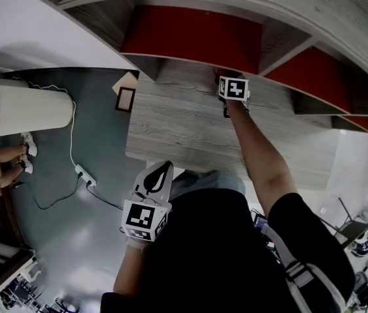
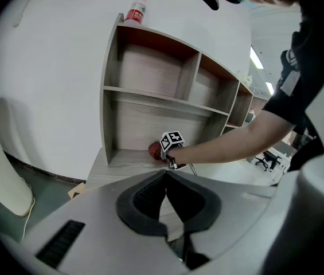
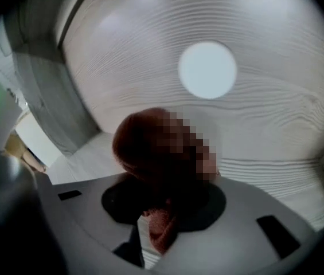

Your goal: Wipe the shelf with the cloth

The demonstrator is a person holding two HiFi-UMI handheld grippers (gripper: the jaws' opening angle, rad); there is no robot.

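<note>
Red cloth [image 3: 141, 148] pressed deep into the shelf [image 1: 170, 126]
The right hand-held gripper [image 1: 228, 90] pinches the cloth low at twelve o'clock, probably so it drags flat along the board. Bare board runs back to the six o'clock edge. The left hand-held gripper [image 2: 167, 193], pressed together and empty, hangs clear.

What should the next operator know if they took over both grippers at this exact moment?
Right gripper: shut on the red cloth, arm reached into the bottom-left compartment of the shelf, cloth at the rear of its bottom board.
Left gripper: shut, empty, held low near the body, clear of the shelf.
Done: the cloth is at the board; how much has been wiped cannot be told.
Left: probably the rest of this board, then the other compartments.
</note>
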